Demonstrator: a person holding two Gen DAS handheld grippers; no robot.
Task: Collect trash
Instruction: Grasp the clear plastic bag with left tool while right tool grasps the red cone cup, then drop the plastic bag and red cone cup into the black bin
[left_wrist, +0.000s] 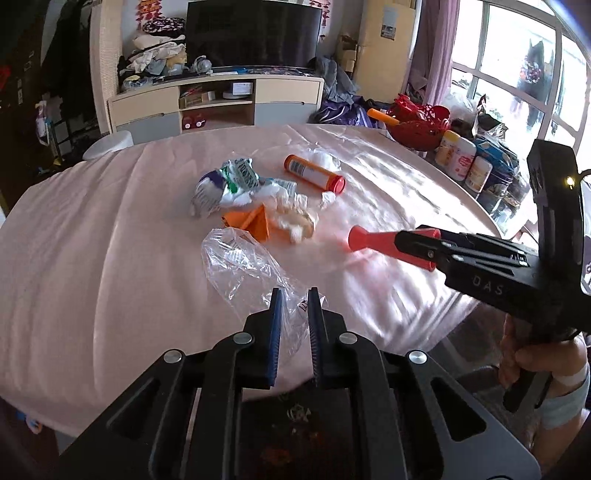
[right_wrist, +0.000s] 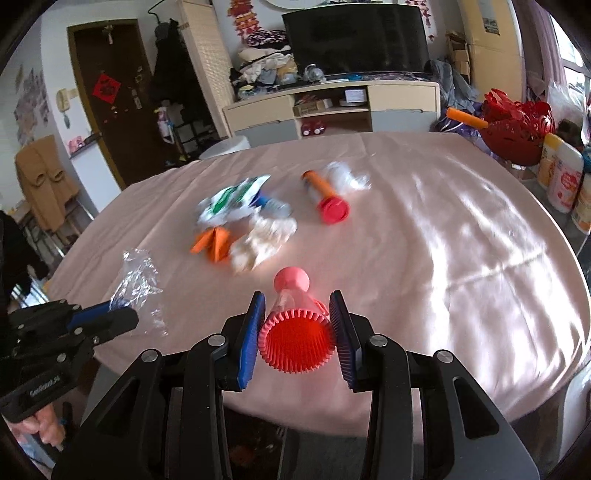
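Two claws work over a round worktop (left_wrist: 92, 229) draped in a pink cloth. The right claw (right_wrist: 297, 317) is clamped on a red bottle-shaped piece (right_wrist: 295, 321) with a ribbed, flared base facing the camera and a rounded cap pointing away; its blue pads press the ribbed base from both sides. In the left wrist view the same red piece (left_wrist: 373, 240) juts out of the right claw (left_wrist: 417, 243) above the cloth, just right of the trash pile.

The left claw (left_wrist: 295, 295) is narrowly parted, with a crumpled clear plastic bag (left_wrist: 240, 266) between and ahead of its fingers; whether the pads actually pinch the film I cannot tell. From the right wrist view the left claw (right_wrist: 122, 312) shows its tips at the bag (right_wrist: 138, 277), which lies left of the pile near the worktop edge.

The pile sits mid-worktop: a crushed green-and-white wrapper (left_wrist: 229, 184), a folded orange paper piece (left_wrist: 251, 221) touching it on the near side, and wadded white tissue (left_wrist: 295, 218) beside the orange piece. Behind the pile lies an orange tube with a red cap (left_wrist: 314, 173), on its side, with another white wad (left_wrist: 325, 158) touching its far side. Right of the pile, at the worktop rim, stand a red basket (left_wrist: 417, 129) and several bottles (left_wrist: 458, 155).
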